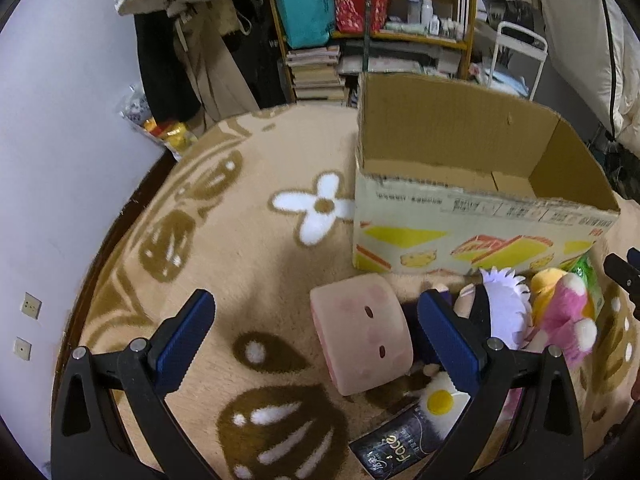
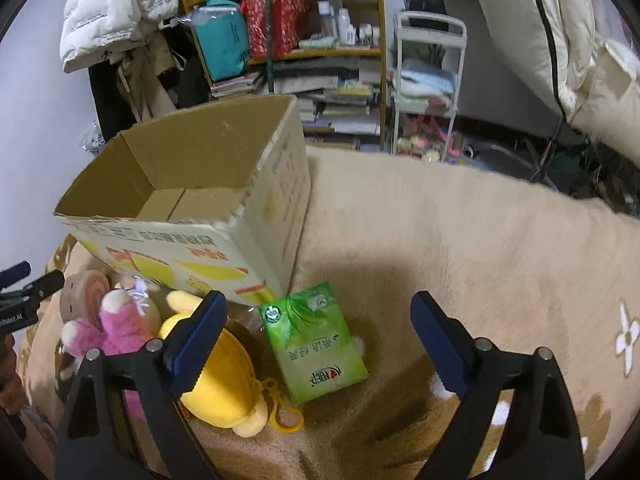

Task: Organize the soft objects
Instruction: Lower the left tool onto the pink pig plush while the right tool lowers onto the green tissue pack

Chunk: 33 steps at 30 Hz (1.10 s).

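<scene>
One cardboard box (image 1: 472,216) stands at upper centre of the left wrist view, its top open. Along the box's lower edge lie about five plush toys: one pink block-shaped (image 1: 362,344), one white-haired doll (image 1: 506,304), one pink animal (image 2: 112,326), one yellow animal (image 2: 226,380), and one brown round-headed (image 2: 82,290). One green tissue pack (image 2: 314,342) lies at centre of the right wrist view. One dark packet (image 1: 394,446) lies at the bottom of the left wrist view.

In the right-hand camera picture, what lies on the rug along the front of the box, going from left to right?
Pink plush toy → yellow plush toy → green tissue pack → bare beige rug.
</scene>
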Each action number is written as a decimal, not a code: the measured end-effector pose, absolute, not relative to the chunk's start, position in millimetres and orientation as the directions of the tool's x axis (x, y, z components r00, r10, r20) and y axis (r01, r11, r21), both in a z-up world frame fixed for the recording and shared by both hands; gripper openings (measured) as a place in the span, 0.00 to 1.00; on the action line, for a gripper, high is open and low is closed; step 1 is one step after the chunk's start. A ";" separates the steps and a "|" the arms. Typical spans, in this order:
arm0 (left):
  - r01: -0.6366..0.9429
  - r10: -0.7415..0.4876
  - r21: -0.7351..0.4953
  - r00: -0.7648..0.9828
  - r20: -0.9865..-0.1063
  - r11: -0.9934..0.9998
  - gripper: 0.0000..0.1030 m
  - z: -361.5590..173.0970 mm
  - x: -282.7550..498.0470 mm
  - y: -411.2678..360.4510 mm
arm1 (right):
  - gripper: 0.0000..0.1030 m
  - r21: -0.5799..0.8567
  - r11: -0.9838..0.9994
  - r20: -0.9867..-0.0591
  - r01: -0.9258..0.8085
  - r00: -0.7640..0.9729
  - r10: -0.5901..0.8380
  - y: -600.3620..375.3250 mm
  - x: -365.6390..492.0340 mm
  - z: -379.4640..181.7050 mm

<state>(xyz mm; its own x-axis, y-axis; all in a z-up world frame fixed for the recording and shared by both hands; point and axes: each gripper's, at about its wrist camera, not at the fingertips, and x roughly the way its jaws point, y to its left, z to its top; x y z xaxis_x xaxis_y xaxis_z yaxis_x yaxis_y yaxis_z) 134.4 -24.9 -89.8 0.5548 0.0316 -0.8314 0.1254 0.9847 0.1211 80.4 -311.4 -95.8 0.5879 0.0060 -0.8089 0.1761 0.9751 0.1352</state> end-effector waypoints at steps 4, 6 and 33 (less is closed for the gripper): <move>0.133 0.032 0.120 0.528 -0.848 0.984 0.97 -99.8 138.0 -27.9 | 0.94 0.163 0.968 -0.835 0.189 0.549 0.034 -318.3 85.6 -112.0; 0.136 0.046 0.130 0.496 -0.867 0.982 0.97 -107.5 141.3 -29.2 | 0.94 0.169 0.967 -0.842 0.191 0.537 0.041 -320.7 87.0 -115.8; 0.100 -0.117 -0.086 0.371 -0.921 0.991 0.41 -139.0 149.2 -20.4 | 0.63 0.195 0.967 -0.901 0.162 0.419 0.112 -321.9 94.4 -145.3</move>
<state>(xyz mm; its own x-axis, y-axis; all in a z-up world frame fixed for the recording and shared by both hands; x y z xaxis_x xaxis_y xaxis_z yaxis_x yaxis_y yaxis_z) 149.2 -20.4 -139.0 0.3710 -0.1172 -0.9212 0.0998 0.9913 -0.0859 94.4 -321.9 -145.3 0.4191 0.1119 -0.9010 0.1619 0.9672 0.1955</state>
